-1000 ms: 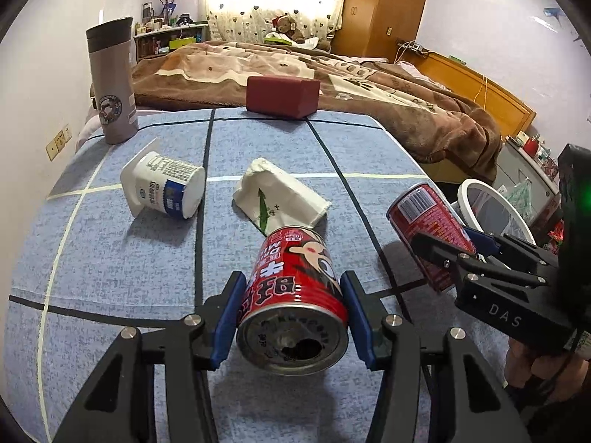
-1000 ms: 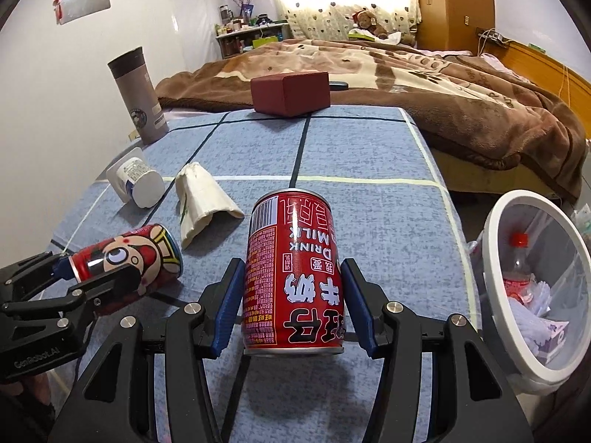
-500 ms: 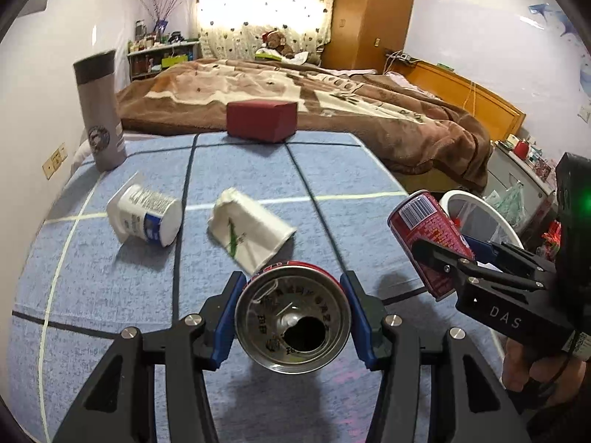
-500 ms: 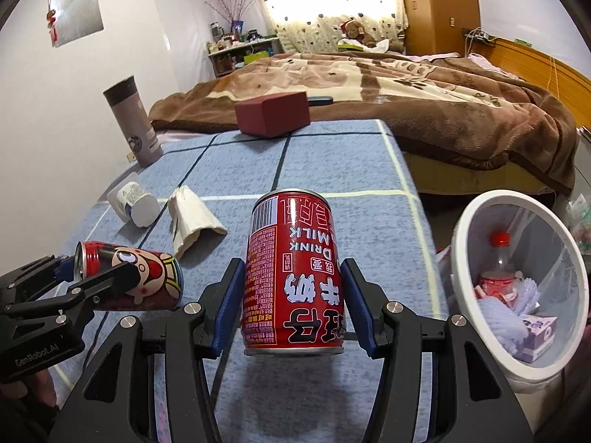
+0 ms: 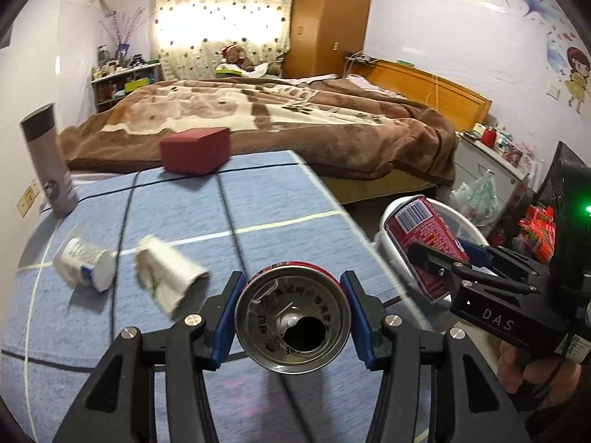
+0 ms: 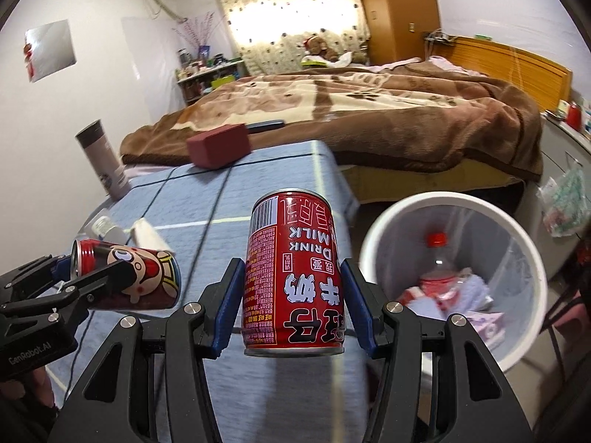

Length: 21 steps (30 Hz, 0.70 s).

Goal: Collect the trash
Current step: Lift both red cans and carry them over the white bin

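Note:
My left gripper (image 5: 292,317) is shut on a red cartoon can (image 5: 292,317), its open top facing the camera, held above the blue table (image 5: 258,199). In the right wrist view that can (image 6: 133,280) lies sideways at the left. My right gripper (image 6: 292,277) is shut on a red milk can (image 6: 293,273), held upside down near the table's right edge, left of the white trash bin (image 6: 373,236). The milk can (image 5: 424,236) also shows in the left wrist view, in front of the bin (image 5: 472,229). A white yogurt cup (image 5: 86,267) and a crumpled paper pack (image 5: 166,277) lie on the table.
A dark red box (image 5: 195,149) sits at the table's far edge and a grey thermos (image 5: 48,162) stands at the far left. The bin holds a bottle (image 6: 436,258) and wrappers. A bed with a brown blanket (image 5: 295,118) lies beyond.
Both grippers have risen and swung right with their cans. The left can tipped until its top faces the camera. The bin is now closer to the right gripper.

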### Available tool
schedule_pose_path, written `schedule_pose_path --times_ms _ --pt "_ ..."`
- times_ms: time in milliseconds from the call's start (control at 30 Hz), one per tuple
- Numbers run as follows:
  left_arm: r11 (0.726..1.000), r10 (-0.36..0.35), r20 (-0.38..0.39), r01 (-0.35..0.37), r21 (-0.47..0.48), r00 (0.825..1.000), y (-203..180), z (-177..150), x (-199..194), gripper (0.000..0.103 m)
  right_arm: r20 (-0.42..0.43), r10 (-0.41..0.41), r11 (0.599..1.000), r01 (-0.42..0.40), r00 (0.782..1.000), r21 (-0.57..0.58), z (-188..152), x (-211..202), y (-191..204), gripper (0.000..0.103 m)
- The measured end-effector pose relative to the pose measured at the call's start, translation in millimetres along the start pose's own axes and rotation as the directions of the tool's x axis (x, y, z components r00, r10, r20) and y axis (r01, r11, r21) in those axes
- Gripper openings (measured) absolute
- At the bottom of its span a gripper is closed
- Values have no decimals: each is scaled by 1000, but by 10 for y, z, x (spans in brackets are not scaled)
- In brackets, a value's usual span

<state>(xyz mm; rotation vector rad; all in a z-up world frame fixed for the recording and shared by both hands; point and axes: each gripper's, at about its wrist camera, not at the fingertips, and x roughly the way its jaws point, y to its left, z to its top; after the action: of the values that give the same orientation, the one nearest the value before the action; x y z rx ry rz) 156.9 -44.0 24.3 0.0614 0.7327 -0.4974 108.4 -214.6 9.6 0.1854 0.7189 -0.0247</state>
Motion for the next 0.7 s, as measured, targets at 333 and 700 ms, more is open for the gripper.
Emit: schedule_pose_path --times_ms 333,700 --pt "994 -82 1 82 78 997 -634 191 206 54 28 -75 995 73 997 72 30 -173 -514 54" --pt "978 -166 -35 169 126 986 -1225 340 572 55 0 -161 980 160 987 122 59 -146 -1054 54"
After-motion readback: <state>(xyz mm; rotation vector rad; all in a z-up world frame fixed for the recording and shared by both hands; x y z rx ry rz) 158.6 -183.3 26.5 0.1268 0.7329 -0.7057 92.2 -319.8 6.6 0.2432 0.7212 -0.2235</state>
